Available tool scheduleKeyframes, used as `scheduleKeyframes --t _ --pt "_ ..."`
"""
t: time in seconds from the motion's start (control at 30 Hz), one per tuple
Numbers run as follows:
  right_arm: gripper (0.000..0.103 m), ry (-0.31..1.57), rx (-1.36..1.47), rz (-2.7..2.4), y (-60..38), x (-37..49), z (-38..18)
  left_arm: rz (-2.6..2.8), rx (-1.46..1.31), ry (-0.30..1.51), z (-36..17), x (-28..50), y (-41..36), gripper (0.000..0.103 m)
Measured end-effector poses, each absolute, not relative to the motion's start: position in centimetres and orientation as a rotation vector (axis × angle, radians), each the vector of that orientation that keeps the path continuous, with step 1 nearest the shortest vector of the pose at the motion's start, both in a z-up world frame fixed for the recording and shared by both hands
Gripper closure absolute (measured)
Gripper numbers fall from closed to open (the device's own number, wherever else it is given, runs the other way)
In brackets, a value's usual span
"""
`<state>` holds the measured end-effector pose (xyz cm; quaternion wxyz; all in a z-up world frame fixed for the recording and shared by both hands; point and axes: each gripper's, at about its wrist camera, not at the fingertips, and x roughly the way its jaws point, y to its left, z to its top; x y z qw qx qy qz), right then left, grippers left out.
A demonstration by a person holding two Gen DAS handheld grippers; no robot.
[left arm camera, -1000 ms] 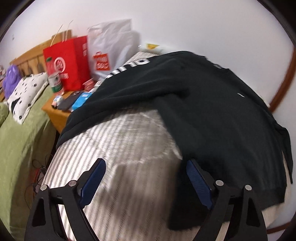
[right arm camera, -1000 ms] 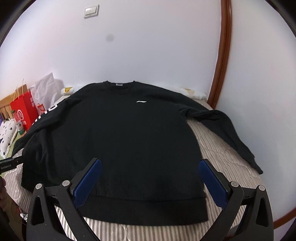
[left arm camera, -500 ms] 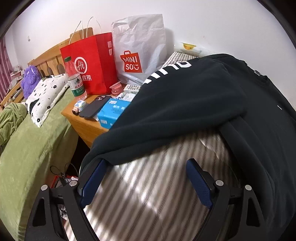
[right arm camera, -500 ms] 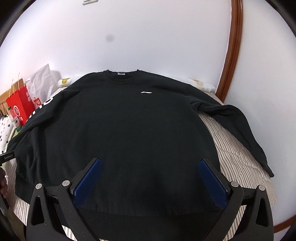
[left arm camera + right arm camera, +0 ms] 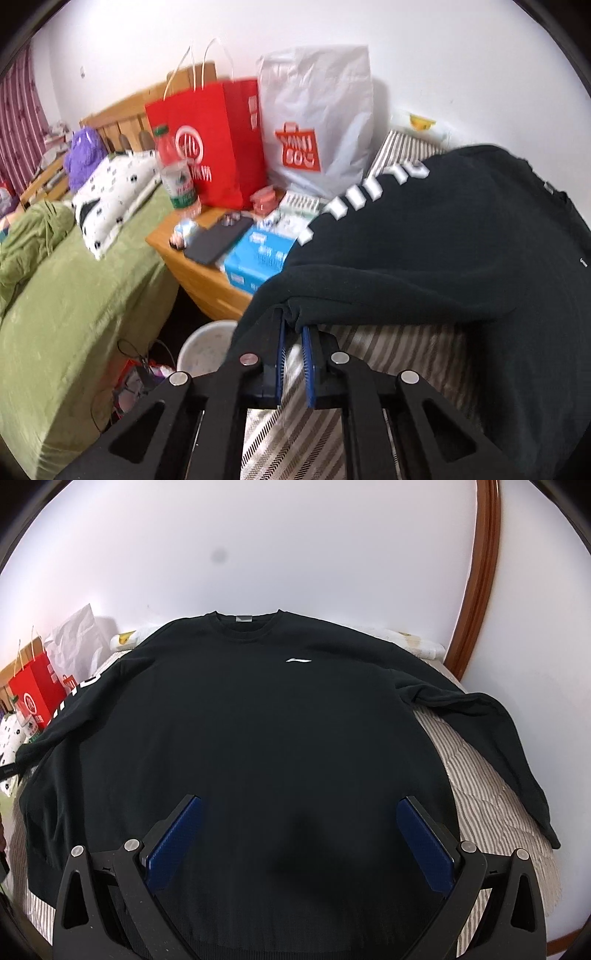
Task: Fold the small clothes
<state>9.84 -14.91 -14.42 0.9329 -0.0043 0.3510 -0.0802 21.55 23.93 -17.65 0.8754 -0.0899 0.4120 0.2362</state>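
A black sweatshirt [image 5: 280, 738] lies front up and spread flat on a striped bed cover [image 5: 480, 786], collar toward the far wall. Its right sleeve [image 5: 509, 746] trails toward the bed's right edge. Its left sleeve [image 5: 369, 236], with white lettering, drapes over the bed's left side. My left gripper [image 5: 294, 325] is shut on the cuff end of that left sleeve. My right gripper [image 5: 299, 834] is open and empty, low over the sweatshirt's lower body, its blue pads [image 5: 173, 845] wide apart.
A wooden nightstand [image 5: 195, 273] left of the bed holds a red paper bag [image 5: 214, 147], a white shopping bag [image 5: 317, 125], a bottle [image 5: 175, 173], a phone [image 5: 218, 240] and a blue box [image 5: 258, 258]. A green-covered bed [image 5: 74, 295] lies further left. A white bucket [image 5: 207, 347] stands on the floor.
My left gripper moved left to the sleeve's end and closed on its cuff. My right gripper moved forward and lower over the sweatshirt, still open.
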Motion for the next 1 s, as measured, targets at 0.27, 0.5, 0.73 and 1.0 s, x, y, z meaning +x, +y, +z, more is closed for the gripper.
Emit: scheduleKeyframes --t 0.27,0.5,0.73,1.0 --pt "0.0 0.693 0.032 -0.139 -17.7 10.1 -13.6 0.413 -0.074 0.7 -9.2 24.3 18.4 0.096" --pt "0.0 0.667 0.062 -0.173 -21.7 9.2 -12.7 0.177 0.005 0.638 -4.3 29.2 8.0 0.096" --pt "0.0 0.692 0.097 -0.232 -25.6 7.4 -14.0 -0.001 0.122 0.724 -8.3 33.2 -2.4 0.095" --pt "0.0 0.713 0.1 -0.273 -28.6 6.1 -15.0 -0.114 0.073 0.873 -12.5 33.9 -7.0 0.08"
